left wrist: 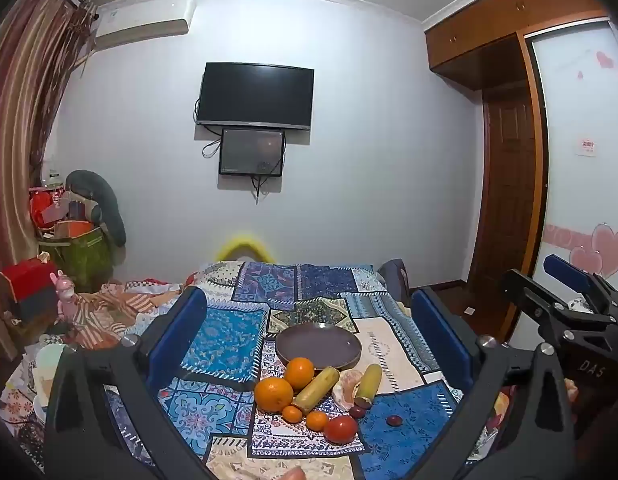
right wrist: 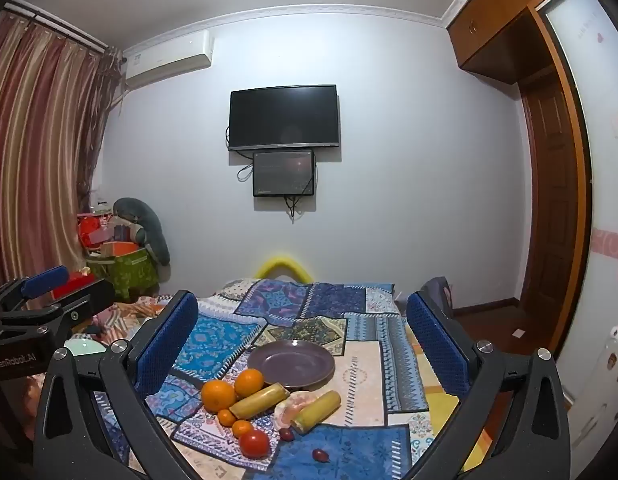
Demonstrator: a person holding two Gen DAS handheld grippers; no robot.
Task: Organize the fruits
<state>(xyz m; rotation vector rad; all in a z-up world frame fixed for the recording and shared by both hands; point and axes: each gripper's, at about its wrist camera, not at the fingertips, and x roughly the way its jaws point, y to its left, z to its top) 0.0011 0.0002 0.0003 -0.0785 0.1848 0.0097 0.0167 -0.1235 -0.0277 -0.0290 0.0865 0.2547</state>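
While both grippers hang with their blue-padded fingers spread wide and nothing between them, the left gripper (left wrist: 309, 344) and right gripper (right wrist: 305, 344) frame the fruit pile low in the centre of each view. Two oranges (left wrist: 273, 394), two yellow cane pieces (left wrist: 316, 388), a tomato (left wrist: 340, 429) and small tangerines (left wrist: 317, 420) lie on the patchwork cloth (left wrist: 225, 340), just below the empty purple plate (left wrist: 319, 346).

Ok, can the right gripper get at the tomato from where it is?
Probably yes. The right gripper has its jaws wide open and empty, and the tomato sits at the near edge of the fruit pile, with only a small orange close behind it.
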